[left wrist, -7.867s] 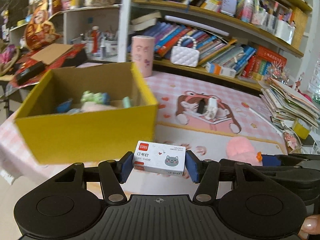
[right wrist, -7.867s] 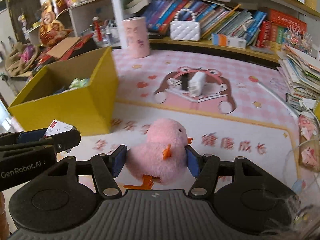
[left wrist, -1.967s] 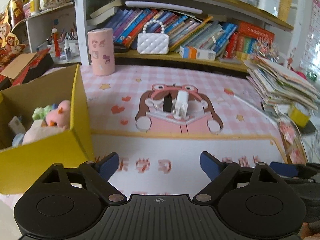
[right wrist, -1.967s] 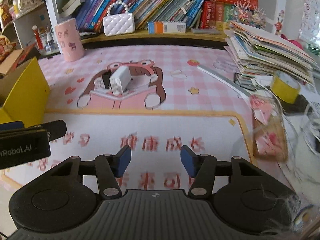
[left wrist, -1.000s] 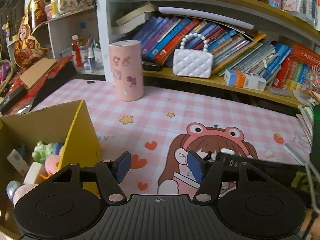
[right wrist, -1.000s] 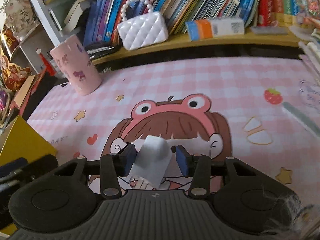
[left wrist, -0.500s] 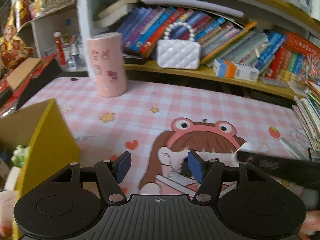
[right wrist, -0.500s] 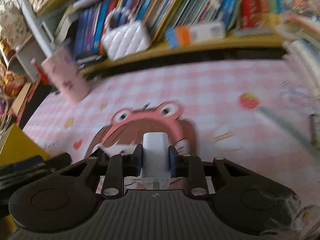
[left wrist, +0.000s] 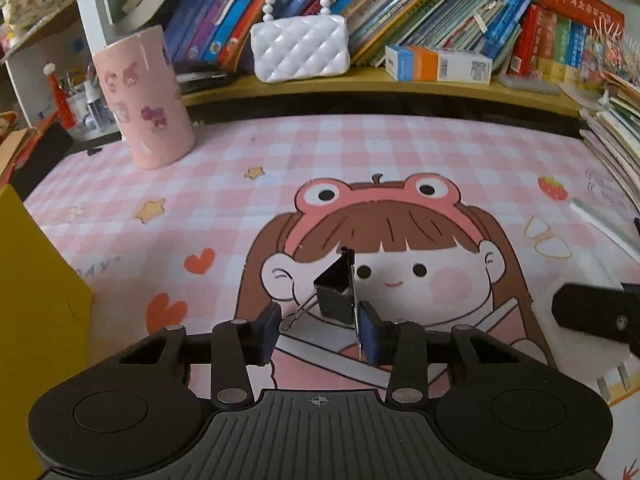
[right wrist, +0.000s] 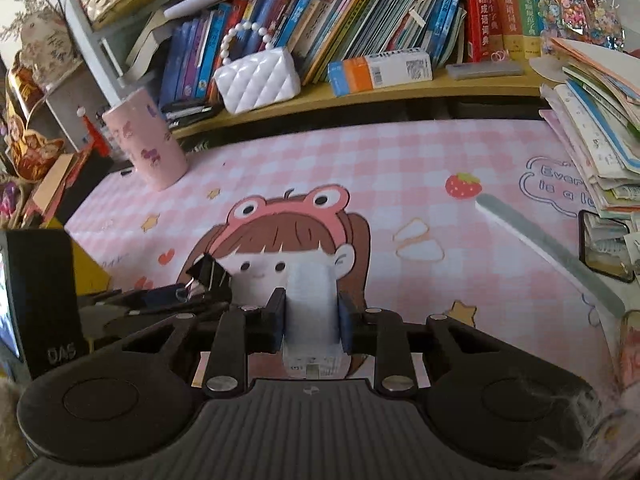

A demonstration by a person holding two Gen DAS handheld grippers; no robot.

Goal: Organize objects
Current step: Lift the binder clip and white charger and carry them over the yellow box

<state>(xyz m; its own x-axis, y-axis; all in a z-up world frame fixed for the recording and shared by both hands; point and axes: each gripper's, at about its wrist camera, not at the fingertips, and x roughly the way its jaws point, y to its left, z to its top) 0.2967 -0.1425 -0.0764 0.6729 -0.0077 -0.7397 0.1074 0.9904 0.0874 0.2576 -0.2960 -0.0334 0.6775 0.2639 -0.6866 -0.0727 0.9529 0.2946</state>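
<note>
A black binder clip (left wrist: 334, 296) stands on the pink cartoon mat (left wrist: 360, 168) between the fingers of my left gripper (left wrist: 318, 332). The right pad touches its wire handle; the left pad stands apart from it, so the gripper is open around it. The clip also shows in the right wrist view (right wrist: 210, 274). My right gripper (right wrist: 311, 326) is shut on a white charger block (right wrist: 310, 308) and holds it over the mat. The yellow box (left wrist: 36, 304) stands at the left edge.
A pink cylindrical holder (left wrist: 144, 98) stands at the mat's back left. A white quilted handbag (left wrist: 300, 50) and books sit on the low shelf behind. A stack of books and papers (right wrist: 592, 120) lies at the right. A nail file (right wrist: 548, 248) lies on the mat.
My left gripper has moved forward and down around the binder clip. My right gripper has kept the white charger block and lifted it off the mat, beside the left one.
</note>
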